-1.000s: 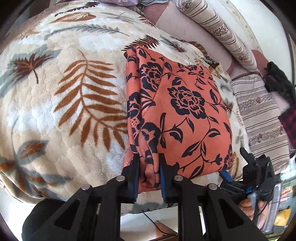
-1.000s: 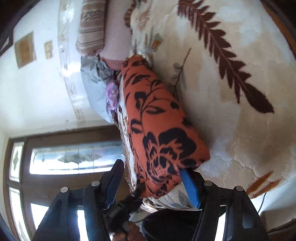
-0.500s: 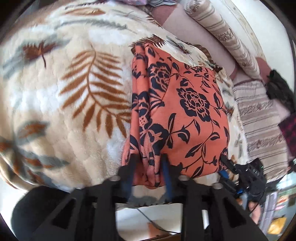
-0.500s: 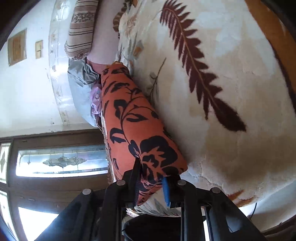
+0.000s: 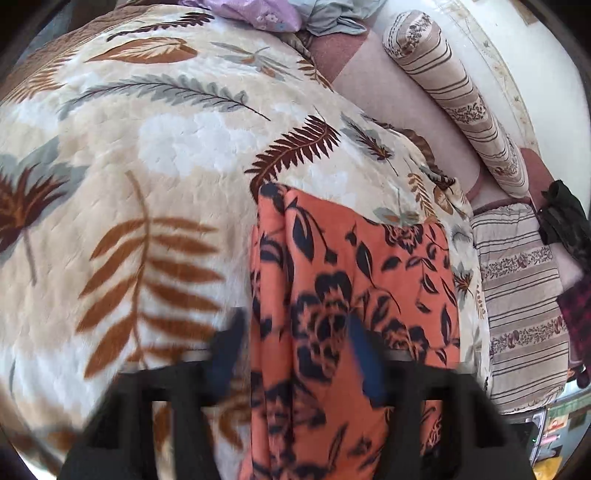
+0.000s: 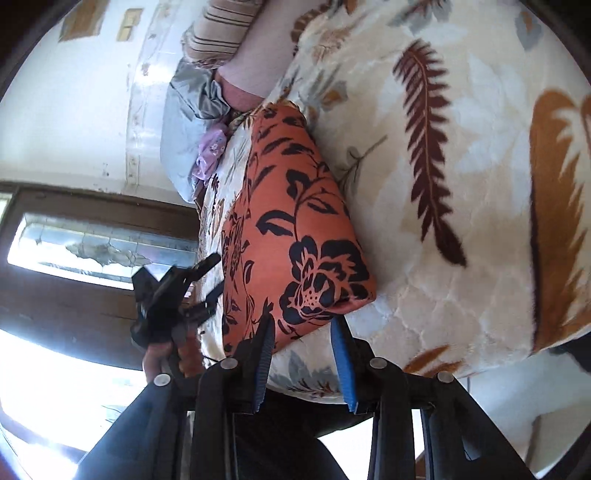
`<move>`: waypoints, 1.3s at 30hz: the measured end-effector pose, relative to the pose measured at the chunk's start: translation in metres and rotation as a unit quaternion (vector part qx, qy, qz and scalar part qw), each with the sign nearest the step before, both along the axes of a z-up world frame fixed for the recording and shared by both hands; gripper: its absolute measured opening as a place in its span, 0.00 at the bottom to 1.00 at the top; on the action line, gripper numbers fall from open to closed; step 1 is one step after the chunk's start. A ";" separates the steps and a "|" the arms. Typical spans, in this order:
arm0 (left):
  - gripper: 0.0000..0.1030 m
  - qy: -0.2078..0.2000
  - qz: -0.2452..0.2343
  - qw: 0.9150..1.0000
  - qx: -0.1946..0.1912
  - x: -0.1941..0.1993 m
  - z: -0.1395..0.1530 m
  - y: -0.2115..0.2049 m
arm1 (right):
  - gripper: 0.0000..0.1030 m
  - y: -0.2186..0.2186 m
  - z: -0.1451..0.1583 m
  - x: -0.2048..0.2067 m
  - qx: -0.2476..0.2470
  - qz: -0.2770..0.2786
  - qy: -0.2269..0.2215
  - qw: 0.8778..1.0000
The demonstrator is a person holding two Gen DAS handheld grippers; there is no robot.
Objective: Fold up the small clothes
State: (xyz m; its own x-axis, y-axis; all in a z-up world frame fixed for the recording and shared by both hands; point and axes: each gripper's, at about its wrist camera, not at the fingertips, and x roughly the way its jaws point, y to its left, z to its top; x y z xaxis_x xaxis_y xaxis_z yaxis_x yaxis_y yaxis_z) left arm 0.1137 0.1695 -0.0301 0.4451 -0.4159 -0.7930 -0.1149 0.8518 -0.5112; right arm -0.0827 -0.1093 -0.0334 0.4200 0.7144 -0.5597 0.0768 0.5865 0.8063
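Leaf-print blanket fills frame centre; striped bolster upper right; striped pillow right; lilac cloth top; window at left

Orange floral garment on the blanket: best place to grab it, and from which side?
Likely the near short edge of the orange floral garment, approached low from the near rim of the blanket. That edge sits right by the rim, and the stacked layers bulge there, giving the jaws a thick lip.
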 end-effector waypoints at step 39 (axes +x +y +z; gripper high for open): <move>0.35 -0.125 -0.062 0.974 0.177 -0.047 0.006 -0.094 | 0.63 0.004 0.007 0.098 -0.056 0.047 0.004 0.997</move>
State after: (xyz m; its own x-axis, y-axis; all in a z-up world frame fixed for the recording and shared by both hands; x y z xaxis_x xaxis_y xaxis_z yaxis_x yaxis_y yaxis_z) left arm 0.0663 0.0759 -0.0237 0.6059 -0.1991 -0.7702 0.0898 0.9791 -0.1824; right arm 0.0149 -0.1057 -0.0261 0.3495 0.6833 -0.6411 0.0233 0.6777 0.7350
